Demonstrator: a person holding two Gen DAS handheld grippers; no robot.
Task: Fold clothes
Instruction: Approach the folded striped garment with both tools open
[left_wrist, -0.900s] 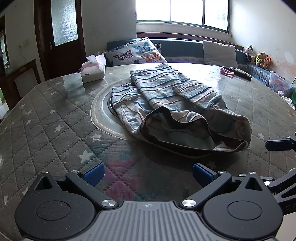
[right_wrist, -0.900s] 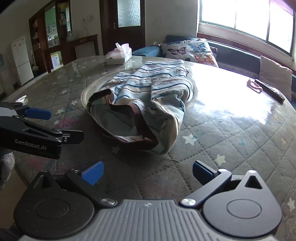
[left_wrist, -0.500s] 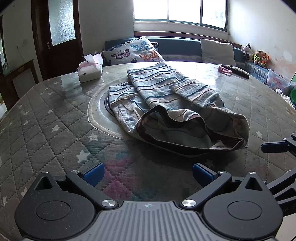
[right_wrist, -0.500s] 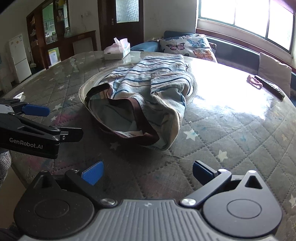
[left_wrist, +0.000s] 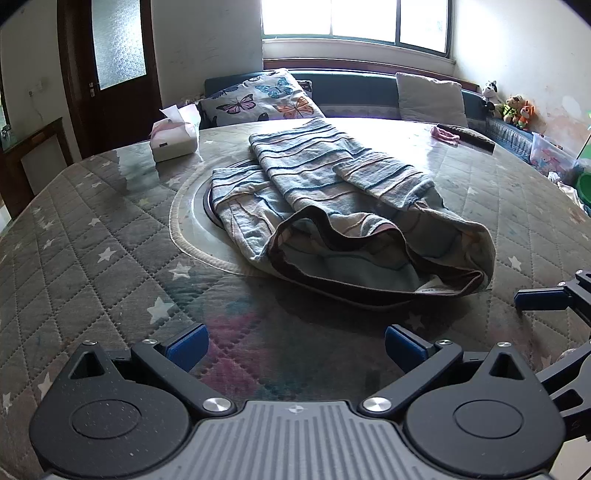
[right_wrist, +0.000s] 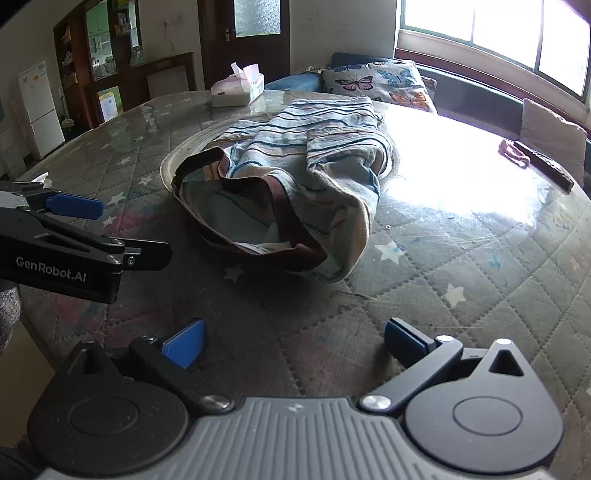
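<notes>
Left wrist view: striped shorts (left_wrist: 332, 206) rumpled mid-table (left_wrist: 92, 236), waistband gaping toward cameras. Left gripper (left_wrist: 295, 345) and right gripper (right_wrist: 293, 343) both spread wide, empty, short of fabric. Tissue box (left_wrist: 173, 138) beyond.

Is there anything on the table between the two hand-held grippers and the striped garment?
Nothing visible. Only bare quilted table cover lies between the open left hand-held gripper, the open right hand-held gripper and the striped garment.

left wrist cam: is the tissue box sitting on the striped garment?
No, the tissue box stands on the bare table cover, apart from the striped garment, off to its far left.
</notes>
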